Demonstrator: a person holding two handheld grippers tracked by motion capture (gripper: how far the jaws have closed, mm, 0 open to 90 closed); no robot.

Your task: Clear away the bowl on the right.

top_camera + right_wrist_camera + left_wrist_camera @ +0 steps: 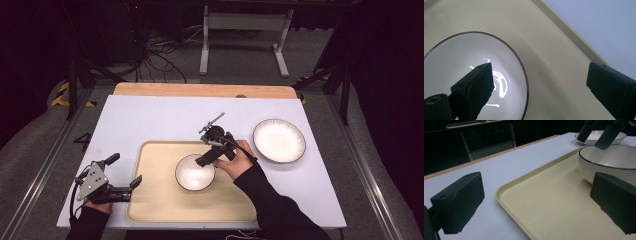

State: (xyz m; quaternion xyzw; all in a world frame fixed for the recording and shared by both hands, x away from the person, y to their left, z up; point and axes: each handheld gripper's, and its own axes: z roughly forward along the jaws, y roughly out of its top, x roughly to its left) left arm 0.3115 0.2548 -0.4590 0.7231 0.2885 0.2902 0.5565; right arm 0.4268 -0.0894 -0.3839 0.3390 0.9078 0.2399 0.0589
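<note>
The right tongs (206, 159) straddle, open, the rim of the white ribbed ceramic bowl (192, 173) on the beige plastic tray (155, 200), seemingly for grasping; the left tongs (125, 176) gape empty at the counter's near-left corner.

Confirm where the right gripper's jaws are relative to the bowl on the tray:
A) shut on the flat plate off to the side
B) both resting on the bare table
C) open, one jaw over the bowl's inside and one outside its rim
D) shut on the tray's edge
C. In the right gripper view the right gripper has its jaws spread wide, straddling the rim of the bowl on the tray.
</note>
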